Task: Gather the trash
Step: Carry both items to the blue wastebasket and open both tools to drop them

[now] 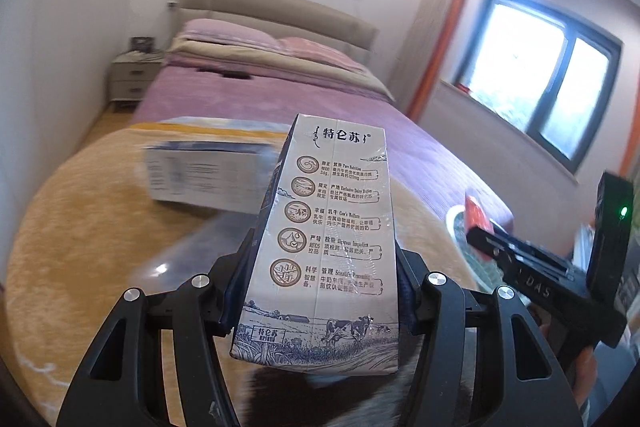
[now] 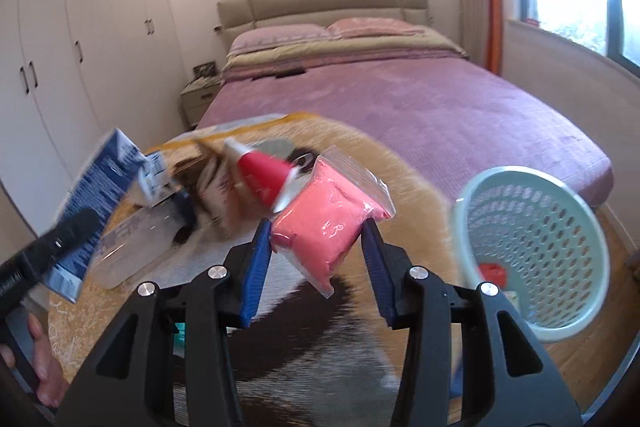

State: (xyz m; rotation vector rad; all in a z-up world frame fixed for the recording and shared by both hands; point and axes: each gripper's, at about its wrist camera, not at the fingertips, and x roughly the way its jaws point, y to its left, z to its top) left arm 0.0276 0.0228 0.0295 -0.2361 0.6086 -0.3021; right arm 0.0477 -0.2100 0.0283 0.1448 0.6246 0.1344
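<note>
I hold a milk carton [image 1: 320,247] tight in my left gripper [image 1: 320,291], which squeezes it on both sides. The carton stands up tall between the fingers, up in the air above the fuzzy orange rug [image 1: 80,227].

My right gripper [image 2: 316,259] has a pink bag [image 2: 324,223] between its blue pads [image 2: 256,267]. The pads press on the bag's two sides, but the bag looks soft and squishy, and one corner hangs down below them.

What could go wrong? I think the pink bag could slip out, because its plastic is smooth and only the middle is pinched. If I swing fast, it may fall on the rug. The tall carton could also tip in my grip, because I hold it near the bottom.

The green basket [image 2: 472,211] sits on the floor to the right of my right gripper, near the bed [image 2: 400,99]. It is tilted toward me, so its mouth is easy to reach. More trash, like a blue and white box [image 1: 208,171], lies on the rug ahead.
</note>
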